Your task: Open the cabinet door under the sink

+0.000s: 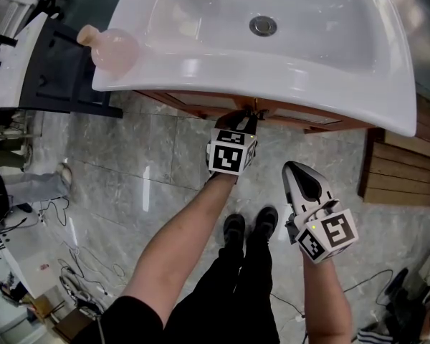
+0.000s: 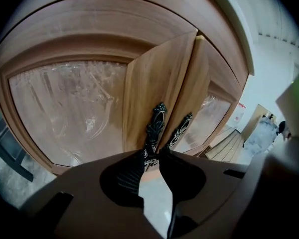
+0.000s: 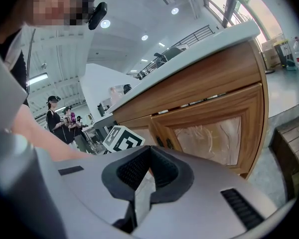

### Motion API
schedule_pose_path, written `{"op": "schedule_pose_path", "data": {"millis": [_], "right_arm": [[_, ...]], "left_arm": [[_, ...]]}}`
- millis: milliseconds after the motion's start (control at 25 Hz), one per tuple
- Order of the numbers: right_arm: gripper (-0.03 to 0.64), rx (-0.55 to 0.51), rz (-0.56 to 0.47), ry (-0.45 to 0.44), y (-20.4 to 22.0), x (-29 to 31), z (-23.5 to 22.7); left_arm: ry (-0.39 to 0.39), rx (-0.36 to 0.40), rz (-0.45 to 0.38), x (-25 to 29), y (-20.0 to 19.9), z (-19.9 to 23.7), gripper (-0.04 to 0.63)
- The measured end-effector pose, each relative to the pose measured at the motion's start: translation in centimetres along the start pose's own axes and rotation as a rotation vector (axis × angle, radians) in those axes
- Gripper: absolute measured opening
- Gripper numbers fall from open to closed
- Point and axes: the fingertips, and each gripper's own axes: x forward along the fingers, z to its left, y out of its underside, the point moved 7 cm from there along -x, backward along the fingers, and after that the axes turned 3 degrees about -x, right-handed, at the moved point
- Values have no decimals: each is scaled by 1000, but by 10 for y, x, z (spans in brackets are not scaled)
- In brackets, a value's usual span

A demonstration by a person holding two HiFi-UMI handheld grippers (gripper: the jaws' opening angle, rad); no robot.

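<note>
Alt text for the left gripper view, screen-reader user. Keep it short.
The left gripper grips the lower end of an ornate black handle on the left cabinet door, a wooden door with a frosted glass panel. A matching handle sits on the right door beside it.

The left cabinet door under the white sink stands ajar, its inner edge swung out past the right cabinet door, which sits closed! Both are warm wood around a cloudy translucent panel. An ornate dark handle runs upright beside the open edge, with a second handle just next to it.
</note>
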Motion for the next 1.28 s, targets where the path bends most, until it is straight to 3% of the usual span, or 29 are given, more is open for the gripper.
{"op": "schedule_pose_path", "data": {"millis": [320,880,1280], "right_arm": [[14,0,-11,3,1,-1,3],[14,-16,31,-2,44,-2,-6],[15,-141,45,-24,26,30,-6]], "left_arm": [[31,53,45,2,-1,1,92],[111,70,-58,-11,10,1,86],[146,81,-43,-28,32,5,87]]}}
